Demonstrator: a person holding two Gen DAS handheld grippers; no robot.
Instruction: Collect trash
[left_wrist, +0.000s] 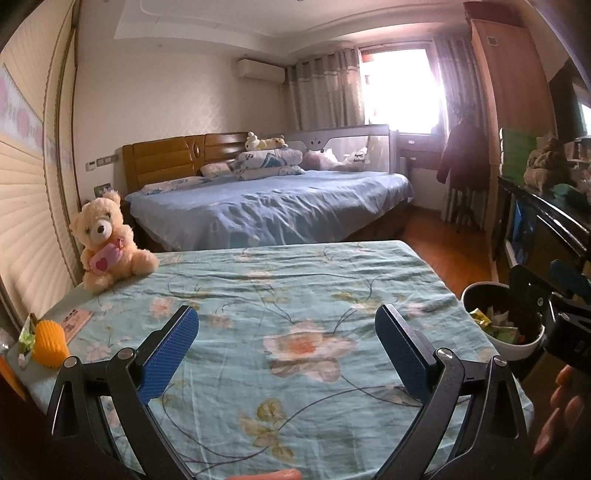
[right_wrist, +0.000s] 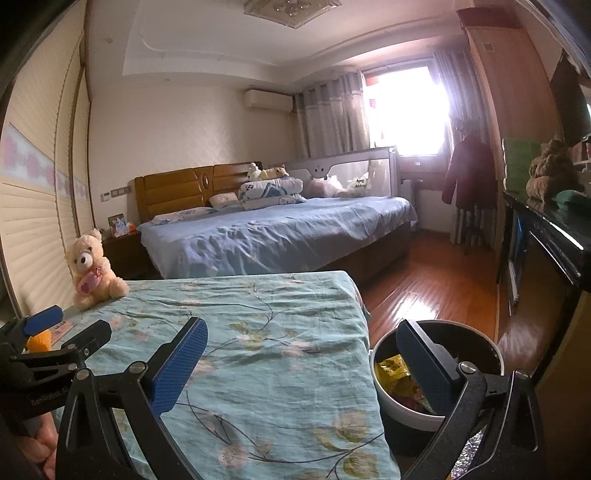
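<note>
A white trash bin with a dark inside stands on the floor at the table's right edge; it holds yellow and green wrappers. It also shows in the left wrist view. My left gripper is open and empty above the floral tablecloth. My right gripper is open and empty over the table's right edge, its right finger above the bin. A green wrapper lies at the table's left end beside an orange ridged object.
A cream teddy bear sits at the table's far left corner. A pink card lies near it. A blue bed stands beyond the table. A dark cabinet lines the right wall over wooden floor.
</note>
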